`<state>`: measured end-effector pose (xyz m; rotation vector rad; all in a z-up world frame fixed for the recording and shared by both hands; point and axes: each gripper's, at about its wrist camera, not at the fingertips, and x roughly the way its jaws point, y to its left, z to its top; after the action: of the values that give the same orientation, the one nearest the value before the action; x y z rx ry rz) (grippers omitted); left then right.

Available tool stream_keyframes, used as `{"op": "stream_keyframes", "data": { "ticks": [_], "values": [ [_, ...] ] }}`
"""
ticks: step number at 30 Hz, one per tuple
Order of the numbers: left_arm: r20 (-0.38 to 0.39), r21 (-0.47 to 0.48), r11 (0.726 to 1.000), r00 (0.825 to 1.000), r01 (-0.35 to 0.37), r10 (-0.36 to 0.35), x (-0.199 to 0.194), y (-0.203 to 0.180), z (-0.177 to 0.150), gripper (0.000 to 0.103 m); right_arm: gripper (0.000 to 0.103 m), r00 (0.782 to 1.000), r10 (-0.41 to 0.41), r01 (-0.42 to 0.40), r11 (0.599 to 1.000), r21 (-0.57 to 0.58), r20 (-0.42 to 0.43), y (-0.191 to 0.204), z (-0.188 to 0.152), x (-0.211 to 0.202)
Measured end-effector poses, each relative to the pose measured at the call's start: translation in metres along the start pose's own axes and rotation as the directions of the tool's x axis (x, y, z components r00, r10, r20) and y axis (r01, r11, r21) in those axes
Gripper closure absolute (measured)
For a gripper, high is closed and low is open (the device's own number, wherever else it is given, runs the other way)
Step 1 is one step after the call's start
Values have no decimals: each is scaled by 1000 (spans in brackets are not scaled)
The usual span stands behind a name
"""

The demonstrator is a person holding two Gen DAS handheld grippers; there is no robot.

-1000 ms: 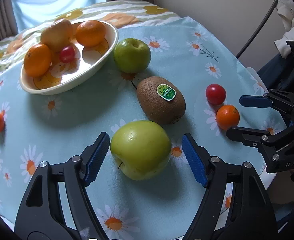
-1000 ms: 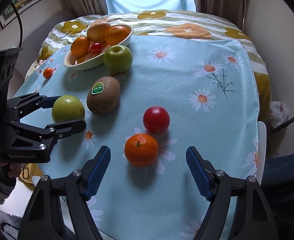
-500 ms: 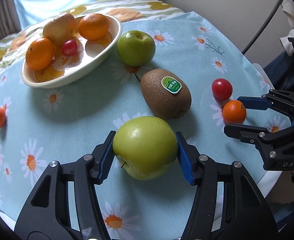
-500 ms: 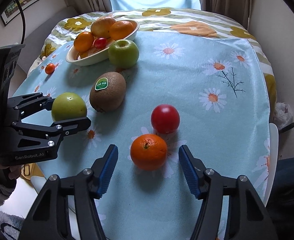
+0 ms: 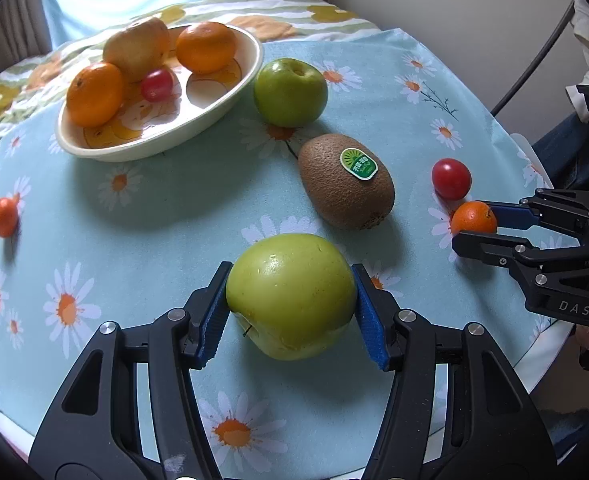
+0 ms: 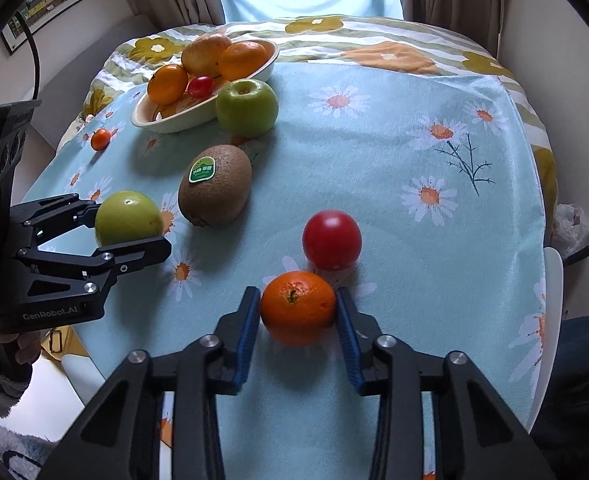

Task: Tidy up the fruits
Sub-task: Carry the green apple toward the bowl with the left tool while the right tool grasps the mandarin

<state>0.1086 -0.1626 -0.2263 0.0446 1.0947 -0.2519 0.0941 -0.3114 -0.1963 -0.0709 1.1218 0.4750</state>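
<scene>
My left gripper (image 5: 290,300) is shut on a yellow-green apple (image 5: 290,294), also seen in the right wrist view (image 6: 128,218). My right gripper (image 6: 297,312) is shut on a small orange (image 6: 297,308), which also shows in the left wrist view (image 5: 473,218). A cream bowl (image 5: 230,96) at the far left holds two oranges, a pear and a red cherry tomato. A second green apple (image 5: 290,92) stands beside the bowl. A kiwi (image 5: 344,186) with a sticker lies in the middle. A red tomato (image 6: 331,240) sits just beyond the held orange.
A tiny orange fruit (image 5: 4,216) lies alone at the table's left side. The round table wears a blue daisy cloth (image 6: 394,152). A wall and curtains stand behind. The table edge runs close beneath both grippers.
Both grippers moved forward and closed: the left on the yellow-green apple, the right on the small orange. One second ago both were open with the fruits between their fingers.
</scene>
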Motion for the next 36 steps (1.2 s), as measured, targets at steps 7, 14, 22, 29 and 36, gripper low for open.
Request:
{"op": "stream_keyframes", "data": {
  "ticks": [7,14,22,29,36],
  "values": [
    [16,-32,999,1000,-20,20,-15,8,-4,41,69,1000,10,-9,1000,-23,22,7,2,-8],
    [53,-60,997,998,-42,45,-43,11,-3,41,69,998,25,-22,998,-53,55,17,12,-24],
    [123,-114,990,988,-77,91,-89,28,10,41,69,993,63,-52,993,-107,98,39,38,-49],
    [160,-129,988,982,-80,100,-113,55,33,41,69,988,82,-64,988,-139,129,56,73,-59],
    [168,-94,993,982,-65,80,-112,86,64,41,69,986,74,-54,990,-132,151,75,112,-52]
  ]
}}
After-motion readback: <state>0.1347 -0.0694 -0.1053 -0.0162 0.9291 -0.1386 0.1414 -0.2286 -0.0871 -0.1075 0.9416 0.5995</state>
